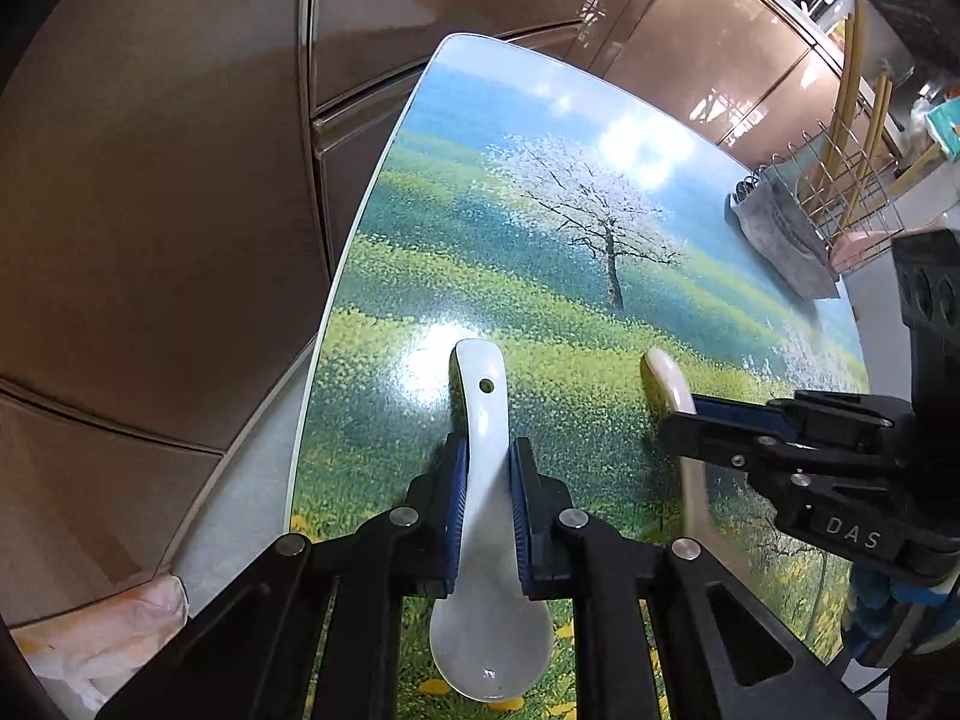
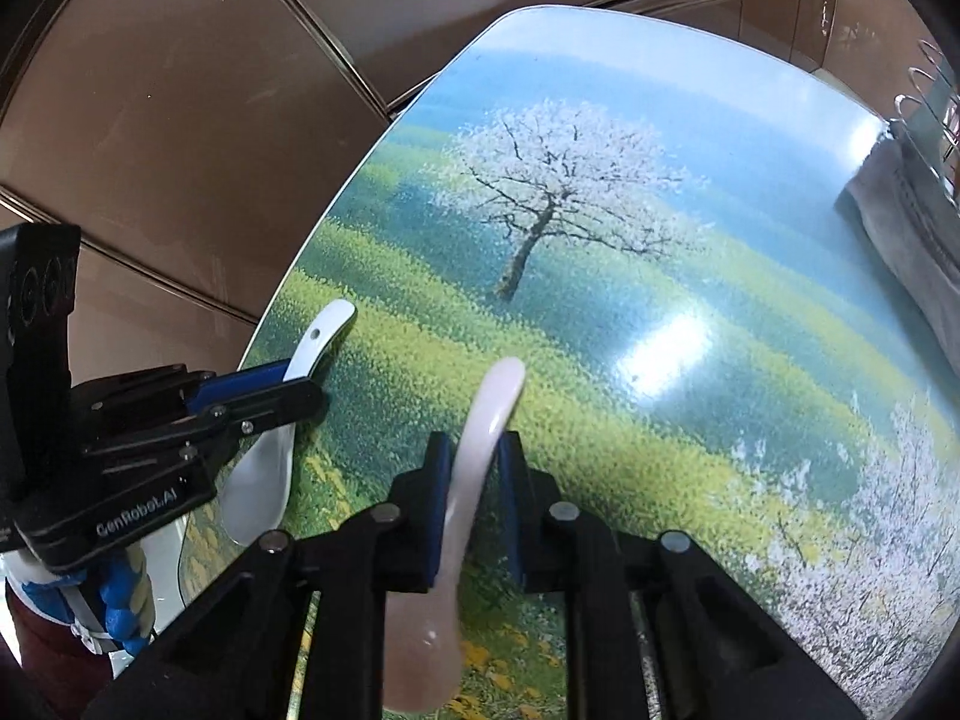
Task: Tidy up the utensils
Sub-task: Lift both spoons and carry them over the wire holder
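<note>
The pink spoon [image 2: 474,480] bowl blurs at the right wrist view's bottom edge. The wire rack [image 1: 840,180] is cut off at the left wrist view's right side, contents unclear.

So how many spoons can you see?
2. A white spoon is clamped in the left tool; a pink spoon is clamped in the right tool. None visible elsewhere.

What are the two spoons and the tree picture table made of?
White spoon: probably glazed ceramic; it looks smooth and glossy with bright glints.
Pink spoon: likely ceramic too, or maybe hard plastic; its shine is softer, so it is hard to be sure.
Table: apparently glass over a printed picture; it mirrors the lights and has a clear edge.
</note>
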### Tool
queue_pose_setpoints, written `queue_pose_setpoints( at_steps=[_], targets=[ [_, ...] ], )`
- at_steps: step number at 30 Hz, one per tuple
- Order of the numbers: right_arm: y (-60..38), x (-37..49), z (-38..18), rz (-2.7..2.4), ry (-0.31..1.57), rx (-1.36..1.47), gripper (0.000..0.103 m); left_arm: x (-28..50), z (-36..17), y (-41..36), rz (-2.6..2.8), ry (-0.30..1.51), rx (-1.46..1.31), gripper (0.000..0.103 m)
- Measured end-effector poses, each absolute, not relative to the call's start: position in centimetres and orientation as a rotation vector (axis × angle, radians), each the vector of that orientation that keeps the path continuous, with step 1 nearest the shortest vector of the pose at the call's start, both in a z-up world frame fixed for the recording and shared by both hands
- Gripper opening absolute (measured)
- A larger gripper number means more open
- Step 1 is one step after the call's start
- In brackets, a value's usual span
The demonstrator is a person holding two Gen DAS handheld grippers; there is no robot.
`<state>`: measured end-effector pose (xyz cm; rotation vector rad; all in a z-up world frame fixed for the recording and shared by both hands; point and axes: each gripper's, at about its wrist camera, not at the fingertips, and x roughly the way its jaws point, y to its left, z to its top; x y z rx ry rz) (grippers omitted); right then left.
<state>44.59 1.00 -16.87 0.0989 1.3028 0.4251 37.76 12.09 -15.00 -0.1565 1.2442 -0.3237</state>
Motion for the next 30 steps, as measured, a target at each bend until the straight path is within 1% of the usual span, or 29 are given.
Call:
queue_pose_setpoints(
  at_steps=[1, 12, 16, 18, 27, 30],
  targets=[
    [0.7, 44.2, -16.6, 0.436, 1.285, 0.111, 0.01, 37.5, -14.8, 12.0, -0.321, 1.237, -0.158, 0.013],
    [-3.5, 36.6, -12.8, 0.524, 1.04, 0.18, 0.009, 34.1, -11.1, 10.1, -0.348, 1.121, -0.186, 0.012],
    [-5.9, 34.2, -11.2, 0.512, 0.964, 0.199, 0.008, 32.8, -9.8, 8.4, -0.369, 1.091, -0.177, 0.008],
    [-6.8, 33.0, -10.4, 0.503, 0.937, 0.204, 0.008, 32.3, -9.2, 7.1, -0.381, 1.077, -0.173, 0.005],
    [-10.7, 30.8, -7.4, 0.442, 0.87, 0.196, 0.007, 31.2, -7.4, 3.2, -0.443, 1.029, -0.174, 0.005],
    [-12.3, 30.4, -5.5, 0.404, 0.845, 0.184, 0.007, 31.1, -6.2, 2.3, -0.456, 1.008, -0.167, 0.005]
  ],
)
